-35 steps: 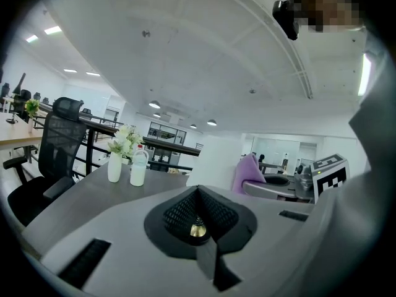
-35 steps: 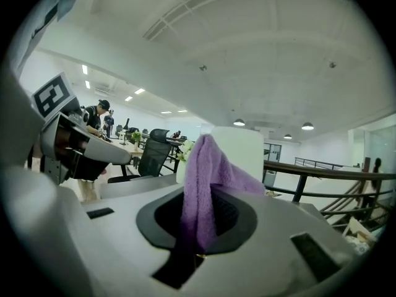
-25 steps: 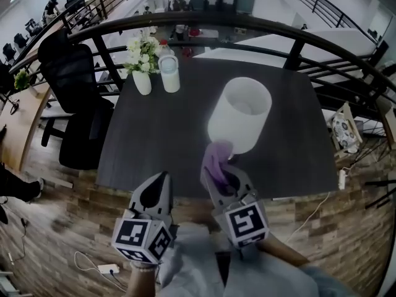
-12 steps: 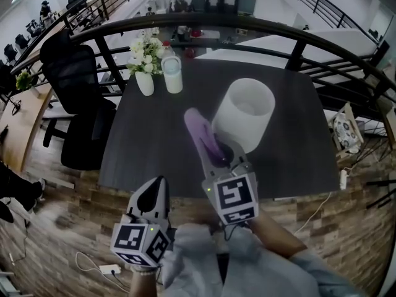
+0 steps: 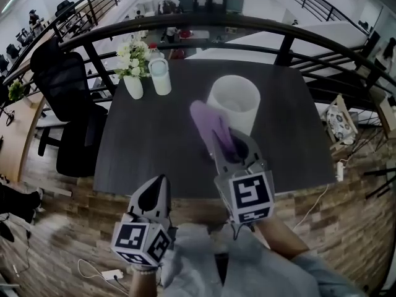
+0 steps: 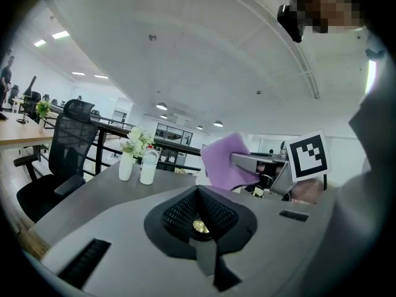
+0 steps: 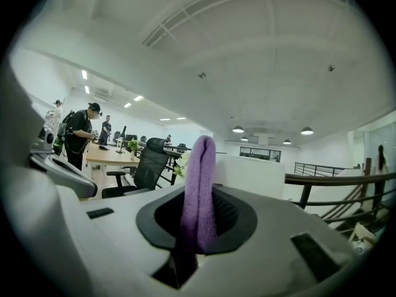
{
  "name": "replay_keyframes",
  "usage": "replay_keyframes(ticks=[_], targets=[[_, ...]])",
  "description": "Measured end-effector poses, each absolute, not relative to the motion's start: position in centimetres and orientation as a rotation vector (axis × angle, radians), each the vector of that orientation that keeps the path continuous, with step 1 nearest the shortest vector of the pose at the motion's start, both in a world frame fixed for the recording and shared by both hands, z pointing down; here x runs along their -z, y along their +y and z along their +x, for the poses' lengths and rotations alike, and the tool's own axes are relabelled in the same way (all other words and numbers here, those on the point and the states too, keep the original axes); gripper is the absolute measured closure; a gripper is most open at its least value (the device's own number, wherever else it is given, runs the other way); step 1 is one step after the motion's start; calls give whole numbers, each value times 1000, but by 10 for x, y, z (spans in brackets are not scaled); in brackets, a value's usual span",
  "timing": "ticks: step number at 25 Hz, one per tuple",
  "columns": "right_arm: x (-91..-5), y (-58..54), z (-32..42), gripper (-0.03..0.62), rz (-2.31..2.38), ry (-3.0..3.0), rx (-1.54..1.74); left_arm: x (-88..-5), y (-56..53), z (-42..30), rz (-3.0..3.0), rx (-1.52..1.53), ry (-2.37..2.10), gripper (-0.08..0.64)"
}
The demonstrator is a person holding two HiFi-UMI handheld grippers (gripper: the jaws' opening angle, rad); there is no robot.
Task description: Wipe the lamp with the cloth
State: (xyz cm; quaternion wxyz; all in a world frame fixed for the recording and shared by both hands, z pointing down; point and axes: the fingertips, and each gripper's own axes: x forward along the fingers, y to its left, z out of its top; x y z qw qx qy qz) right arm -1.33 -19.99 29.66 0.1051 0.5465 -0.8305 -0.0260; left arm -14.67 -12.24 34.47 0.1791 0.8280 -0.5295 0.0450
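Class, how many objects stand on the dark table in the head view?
3: a flower vase at the far left corner, a white bottle beside it, and the white lamp near the middle. Something may hide behind the bottle.

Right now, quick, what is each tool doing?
Left tool: shut, holding nothing.
Right tool: shut on the purple cloth.
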Motion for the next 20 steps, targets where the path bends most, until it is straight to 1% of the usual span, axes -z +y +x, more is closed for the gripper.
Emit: replay_keyframes(ticks=[20], targets=[[-262, -184, 76, 541, 1787, -2400, 199, -341, -132, -113, 2402, -130, -1423, 548]])
